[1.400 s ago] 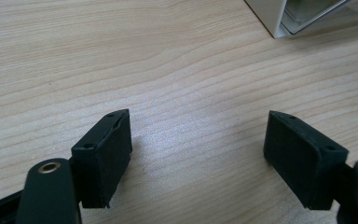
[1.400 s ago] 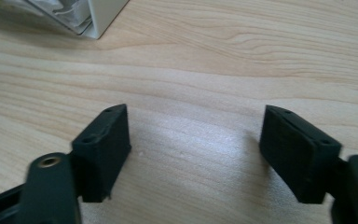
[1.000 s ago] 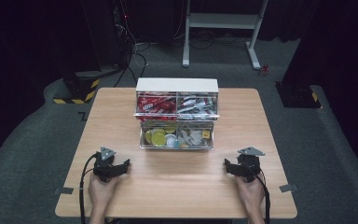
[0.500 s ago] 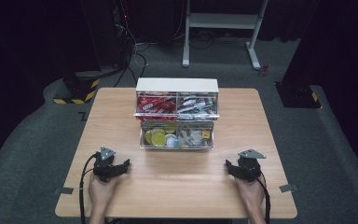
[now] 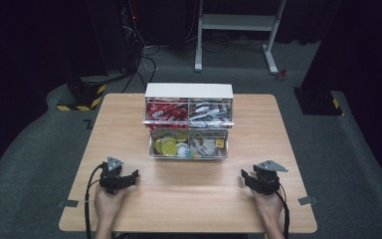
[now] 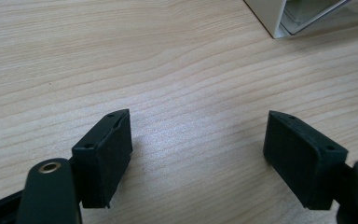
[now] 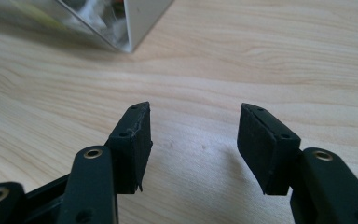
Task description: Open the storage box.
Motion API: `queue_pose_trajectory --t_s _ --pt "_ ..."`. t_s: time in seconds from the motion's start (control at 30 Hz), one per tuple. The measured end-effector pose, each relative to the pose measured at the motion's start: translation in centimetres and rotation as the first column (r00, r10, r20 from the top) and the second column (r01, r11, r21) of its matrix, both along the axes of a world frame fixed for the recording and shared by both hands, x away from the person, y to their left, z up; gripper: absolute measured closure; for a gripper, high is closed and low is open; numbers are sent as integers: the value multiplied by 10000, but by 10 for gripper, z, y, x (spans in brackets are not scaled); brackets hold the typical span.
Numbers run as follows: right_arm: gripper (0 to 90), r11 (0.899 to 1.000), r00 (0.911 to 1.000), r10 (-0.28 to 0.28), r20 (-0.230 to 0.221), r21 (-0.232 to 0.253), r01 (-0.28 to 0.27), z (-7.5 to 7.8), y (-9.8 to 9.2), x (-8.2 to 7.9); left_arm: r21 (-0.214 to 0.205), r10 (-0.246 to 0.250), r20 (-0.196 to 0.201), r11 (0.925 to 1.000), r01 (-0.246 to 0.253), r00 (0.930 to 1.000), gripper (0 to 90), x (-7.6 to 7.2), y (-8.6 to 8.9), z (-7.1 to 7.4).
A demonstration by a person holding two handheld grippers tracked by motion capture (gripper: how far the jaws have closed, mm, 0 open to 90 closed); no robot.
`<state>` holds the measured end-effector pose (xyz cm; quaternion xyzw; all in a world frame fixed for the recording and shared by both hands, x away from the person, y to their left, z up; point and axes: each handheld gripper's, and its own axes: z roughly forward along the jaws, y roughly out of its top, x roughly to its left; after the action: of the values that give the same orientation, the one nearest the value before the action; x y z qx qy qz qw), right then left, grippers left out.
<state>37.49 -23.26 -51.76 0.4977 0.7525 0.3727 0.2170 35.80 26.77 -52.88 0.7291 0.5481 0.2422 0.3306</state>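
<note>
A: Scanning from the left, the left gripper (image 5: 129,177) rests low on the pale wooden counter (image 5: 189,199), its black padded fingers (image 6: 103,158) spread wide with only bare wood between them.

B: Anything changed from a second ago?

A: Hardly. Both hands sit almost where they were; the right one has shifted only slightly. I'd judge no reach has begun, so the work is at its very start.

B: And the middle?

A: The white-topped clear plastic drawer organiser (image 5: 189,122) stands at the counter's centre, well apart from both grippers. Its lower drawer (image 5: 189,148) is pulled out toward the person. Upper left compartment: red packets (image 5: 165,110). Upper right: silvery-white packets (image 5: 208,111). Lower left: round yellow and white pieces (image 5: 169,146). Lower right: small mixed items, too small to name.

B: The right side?

A: The right gripper (image 5: 246,178) also lies on the counter, fingers (image 7: 131,144) parted and empty, a corner of the organiser just ahead in its own view.
</note>
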Motion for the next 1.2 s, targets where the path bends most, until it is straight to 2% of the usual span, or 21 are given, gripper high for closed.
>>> queue_pose_trajectory --t_s 0.07,0.27,0.47,0.57,0.73,0.83,1.0,1.13,1.2 --pt "463 9994 9999 58 97 354 -62 3 0 -2 -12 9 -3 10000 -9 10000 240 0 0 0" --pt "478 9988 9988 415 246 260 -421 9 7 -3 33 -13 3 10000 13 10000 240 0 0 0" --pt "498 9949 9960 737 500 650 -769 21 10 -4 50 -5 -2 10000 5 10000 239 0 0 0" --pt "506 9922 9931 989 631 697 -1033 27 12 -3 50 -5 -1 10000 5 10000 240 0 0 0" --pt "507 9842 9875 1373 781 1015 -1449 40 16 -1 51 -4 1 10000 4 10000 239 0 0 0" --pt "510 9814 9842 1537 874 1023 -1624 46 19 1 52 -6 0 10000 6 10000 239 0 0 0" --pt "532 9704 9730 1983 1183 1160 -2119 67 26 0 52 -6 2 10000 6 10000 239 0 0 0" --pt "547 9635 9669 2229 1241 1231 -2379 74 29 1 54 0 8 10000 0 10000 239 0 0 0" --pt "558 9570 9611 2447 1279 1272 -2606 80 33 2 56 3 13 10000 -3 10000 239 0 0 0"
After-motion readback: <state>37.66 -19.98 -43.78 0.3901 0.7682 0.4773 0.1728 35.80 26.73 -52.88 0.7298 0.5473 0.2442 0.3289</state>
